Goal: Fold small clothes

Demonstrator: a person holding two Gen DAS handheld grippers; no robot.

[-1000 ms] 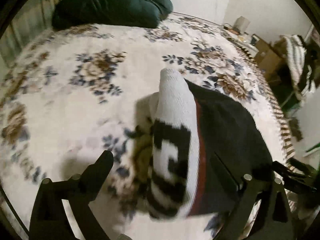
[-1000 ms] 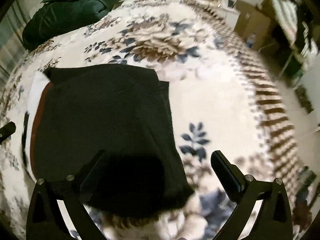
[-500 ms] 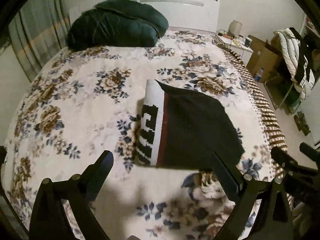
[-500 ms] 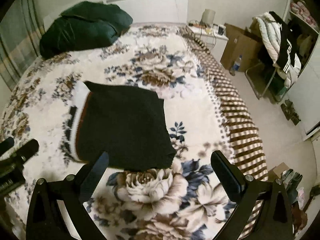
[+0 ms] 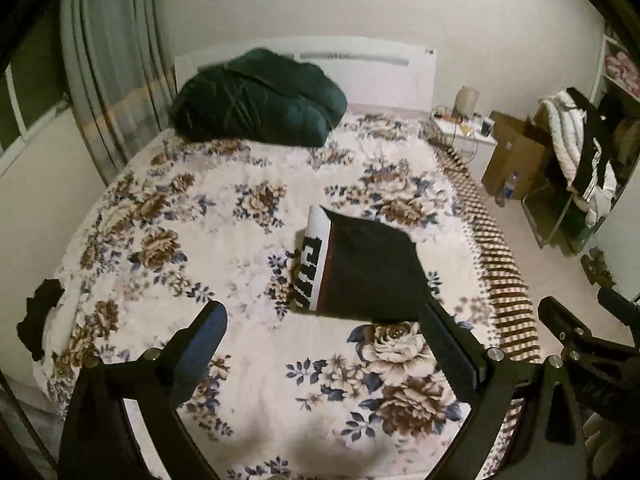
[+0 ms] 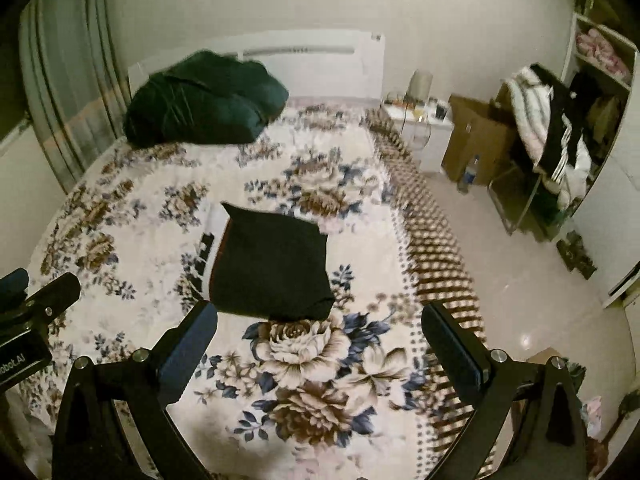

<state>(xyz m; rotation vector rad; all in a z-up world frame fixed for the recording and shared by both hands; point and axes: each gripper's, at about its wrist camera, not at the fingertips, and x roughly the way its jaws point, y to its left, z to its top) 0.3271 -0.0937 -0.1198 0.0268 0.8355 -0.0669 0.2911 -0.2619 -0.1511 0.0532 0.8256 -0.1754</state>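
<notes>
A folded black garment [image 5: 370,270] with a white, black-patterned waistband and a red stripe lies flat on the floral bedspread [image 5: 224,240]; it also shows in the right wrist view [image 6: 272,270]. My left gripper [image 5: 322,348] is open and empty, held above the bed's near end, well back from the garment. My right gripper [image 6: 318,344] is open and empty, also raised and back from it. The right gripper shows at the right edge of the left wrist view [image 5: 580,332].
A dark green duvet bundle [image 5: 256,100] lies at the white headboard. A curtain [image 5: 104,80] hangs at the left. A nightstand [image 6: 424,128], cardboard boxes [image 6: 476,136] and a chair piled with clothes [image 6: 552,128] stand right of the bed.
Both grippers have pulled up and back from the folded garment, which stays lying on the bed. The view has widened from a close look to the whole room.
</notes>
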